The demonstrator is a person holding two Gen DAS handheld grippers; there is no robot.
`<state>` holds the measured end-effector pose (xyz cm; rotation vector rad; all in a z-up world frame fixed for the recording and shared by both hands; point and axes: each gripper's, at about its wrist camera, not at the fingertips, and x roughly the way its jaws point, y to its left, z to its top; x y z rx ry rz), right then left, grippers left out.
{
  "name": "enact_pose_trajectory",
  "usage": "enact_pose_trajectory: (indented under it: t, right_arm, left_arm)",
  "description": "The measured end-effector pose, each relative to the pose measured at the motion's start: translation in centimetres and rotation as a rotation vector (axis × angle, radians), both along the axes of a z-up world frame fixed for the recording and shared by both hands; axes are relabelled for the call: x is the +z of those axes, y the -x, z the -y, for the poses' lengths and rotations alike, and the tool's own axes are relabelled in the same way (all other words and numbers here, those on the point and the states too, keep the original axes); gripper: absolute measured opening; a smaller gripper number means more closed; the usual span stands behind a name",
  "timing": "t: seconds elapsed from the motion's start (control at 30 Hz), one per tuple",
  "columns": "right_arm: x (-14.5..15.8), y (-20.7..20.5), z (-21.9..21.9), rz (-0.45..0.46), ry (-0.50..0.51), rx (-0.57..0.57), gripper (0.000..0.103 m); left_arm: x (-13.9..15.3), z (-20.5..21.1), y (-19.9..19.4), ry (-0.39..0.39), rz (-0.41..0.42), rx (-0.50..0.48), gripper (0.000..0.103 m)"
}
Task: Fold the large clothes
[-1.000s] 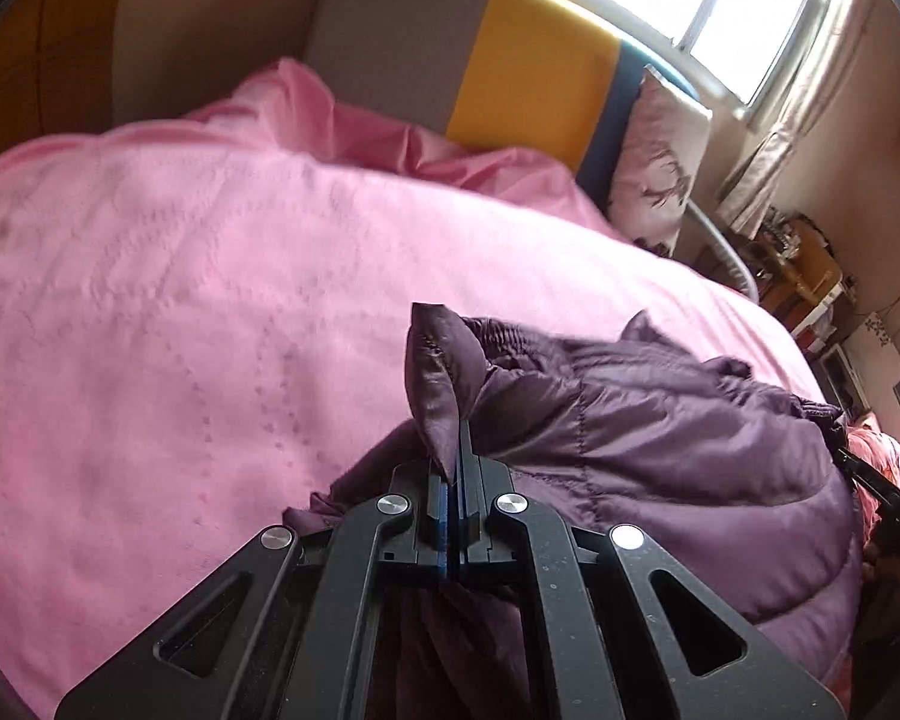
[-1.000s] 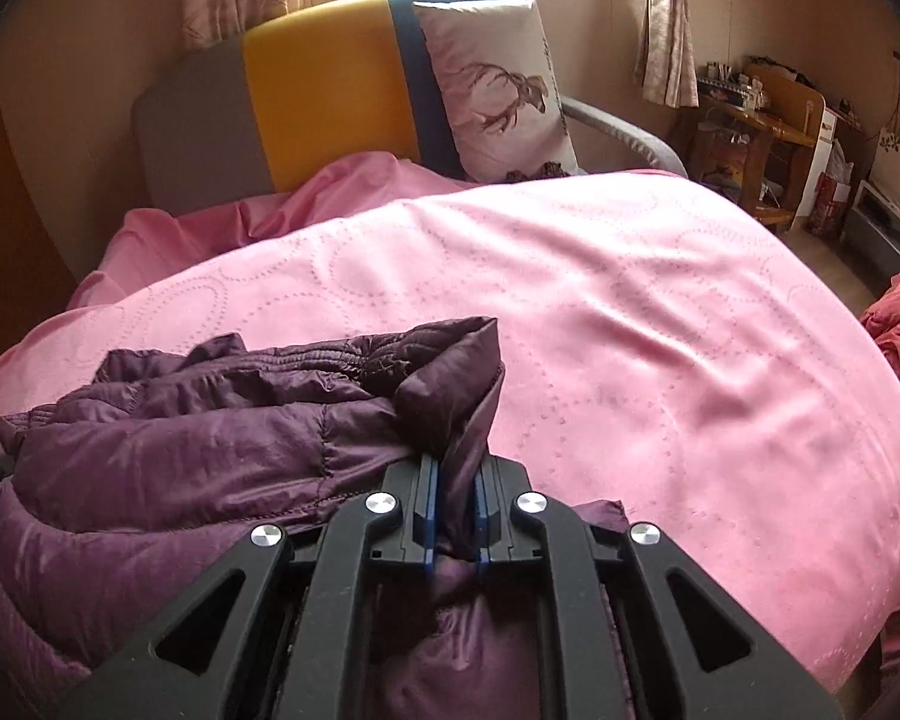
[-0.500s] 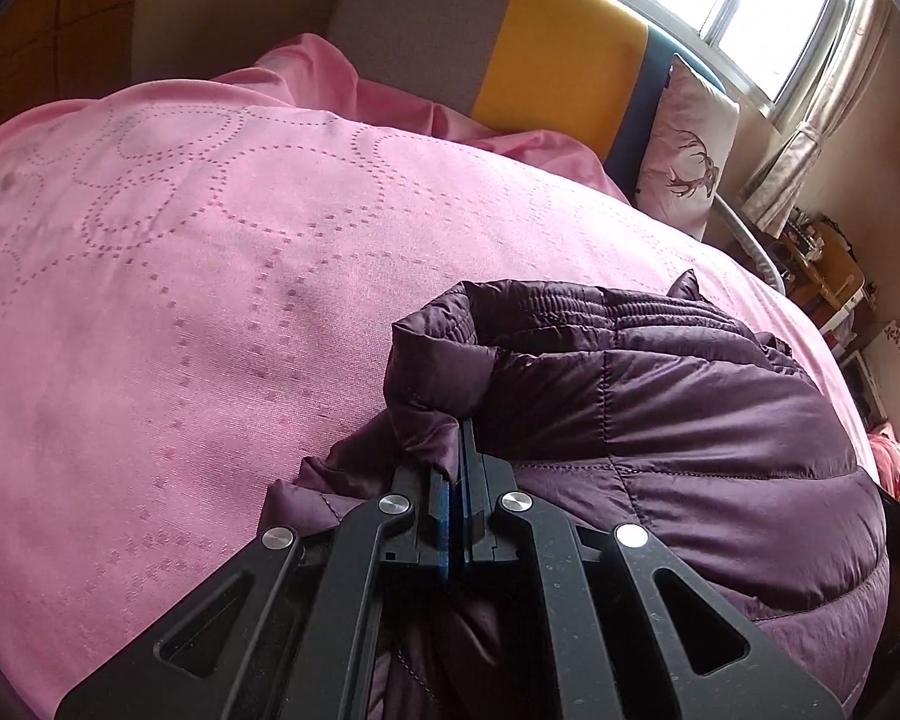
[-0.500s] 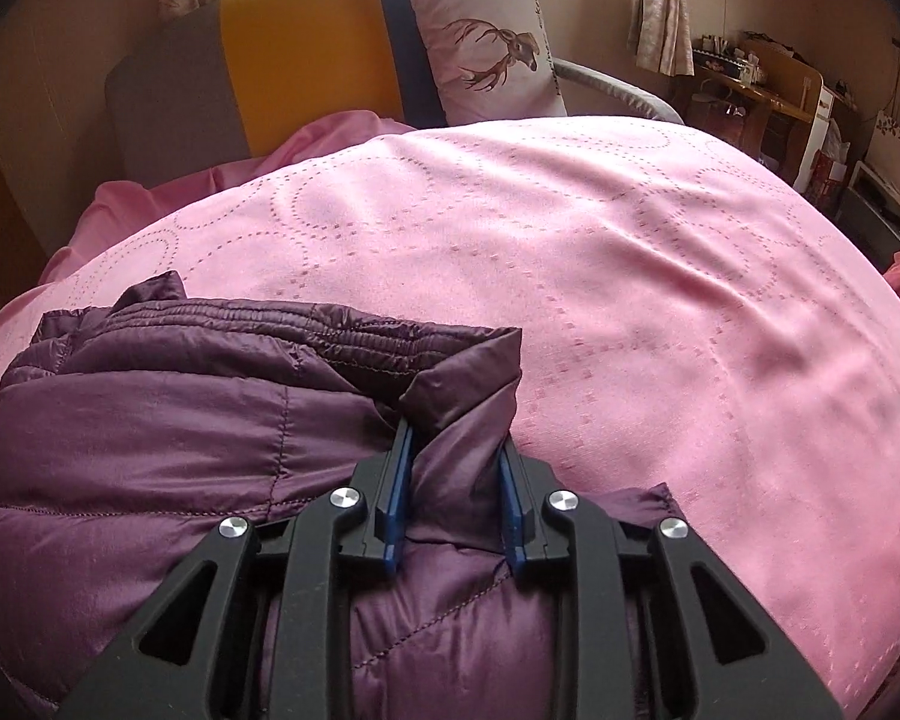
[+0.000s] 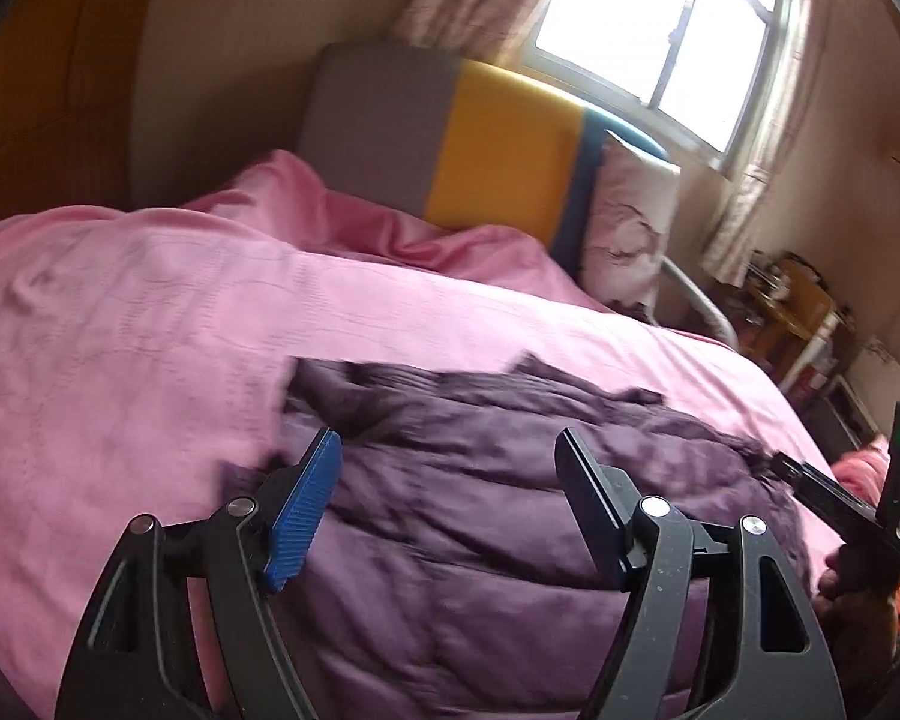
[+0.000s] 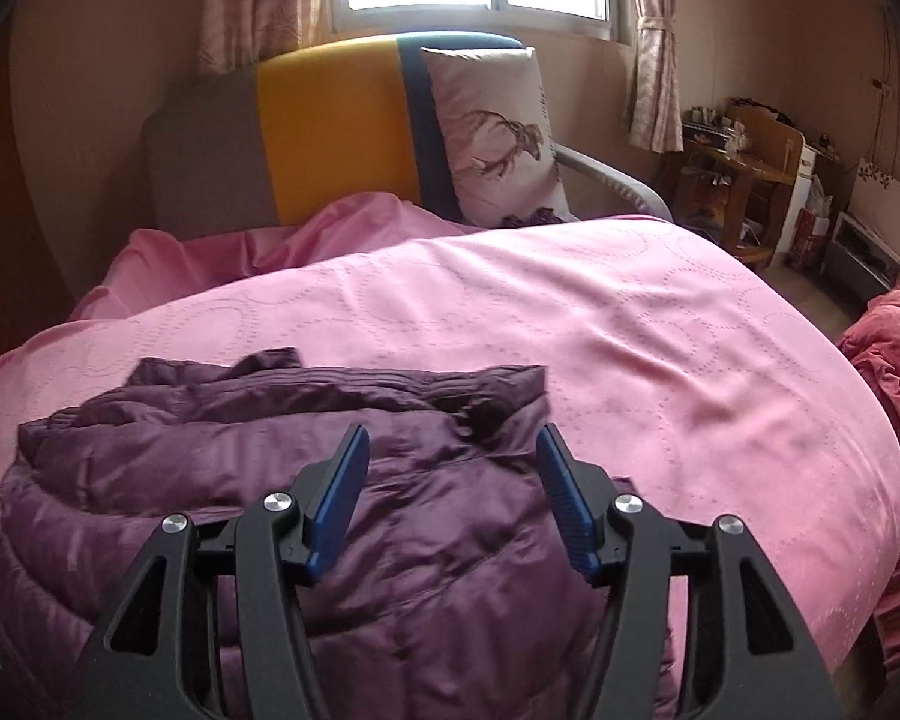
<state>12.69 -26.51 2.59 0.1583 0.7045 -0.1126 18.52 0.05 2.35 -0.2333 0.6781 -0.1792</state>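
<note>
The dark purple quilted puffer jacket [image 6: 306, 498] lies bunched on the pink bedspread with stitched ring patterns [image 6: 660, 348], filling the lower left and centre of the right wrist view and the lower middle of the left wrist view, its ribbed elastic hem running across the far edge of the heap. Judging from how it lies, a fold has just been laid down and the step in hand is the release between folds: the garment is doubled over on itself but looks puffy and uneven, not yet a compact packet. The left hand-held gripper [image 5: 447, 450] hangs over the near part of the jacket with its blue-padded fingers spread wide and nothing between them; the view is blurred, so whether the fingertips brush the fabric cannot be told. The right hand-held gripper [image 6: 453, 447] is likewise spread wide and empty, its blue pads framing the jacket's right-hand corner in the lower centre of the frame, seemingly just above the cloth and not pinching it. The next move probably calls for choosing two fresh grip points, most likely the far hem corners or the side edges, closing on a thick enough pinch of the slippery padded fabric, and carrying that edge across evenly so trapped air does not spring the fold open. At the right edge of the left wrist view, part of the other handle with a green light shows.
</note>
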Motion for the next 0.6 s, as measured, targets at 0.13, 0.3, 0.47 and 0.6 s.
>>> enact_pose_trajectory:
  t: [0.13,0.3,0.47,0.6]
  right_arm:
    - [0.1,1.1,-5.0,0.041,0.048,0.087,0.065]
    - [-3.2,0.3,-7.3,-0.003,0.107,0.109,0.068]
    - [-6.1,-0.5,-7.5,-0.02,0.114,0.097,0.069]
    - [-7.5,-0.8,-7.7,-0.021,0.12,0.093,0.069]
  left_arm:
    - [-1.9,4.8,0.2,-0.008,-0.037,-0.064,0.072]
    - [-5.7,6.7,-0.6,-0.043,-0.091,-0.048,0.072]
    - [-8.1,7.3,-0.6,-0.094,-0.073,-0.052,0.072]
    - [-8.9,6.9,-0.6,-0.08,-0.078,-0.051,0.072]
